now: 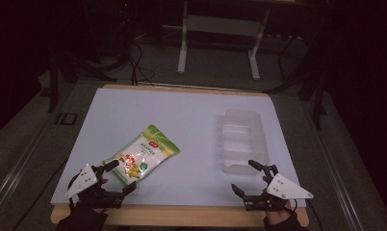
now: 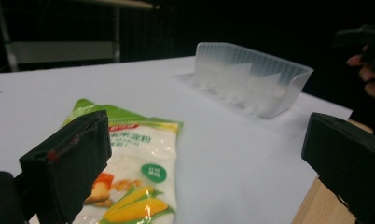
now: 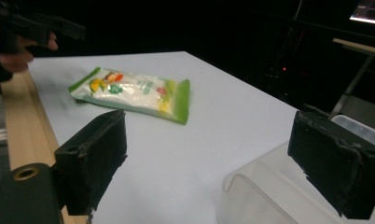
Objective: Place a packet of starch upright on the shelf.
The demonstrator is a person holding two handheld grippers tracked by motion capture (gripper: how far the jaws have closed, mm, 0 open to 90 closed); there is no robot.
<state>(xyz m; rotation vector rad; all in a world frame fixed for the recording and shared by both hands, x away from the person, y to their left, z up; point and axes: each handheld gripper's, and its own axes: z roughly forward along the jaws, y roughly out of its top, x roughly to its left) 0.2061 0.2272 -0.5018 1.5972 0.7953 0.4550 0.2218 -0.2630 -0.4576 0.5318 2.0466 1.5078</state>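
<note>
Now | left gripper (image 1: 118, 178) wide beside corn pouch (image 1: 142, 159) | right gripper (image 1: 250, 176) wide by tray (image 1: 243, 139)

A dim lab or recording room: a white tabletop (image 1: 182, 115) with wooden edges, a metal frame stand (image 1: 220, 29) behind, cables (image 1: 138, 62) across grey floor.

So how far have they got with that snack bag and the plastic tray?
Nothing looks done yet: the bag lies flat on the table, apart from the tray. Both claws are open, the left claw right beside the bag, the right claw near the tray. Grasping and moving the bag, probably into the tray, is left.
</note>
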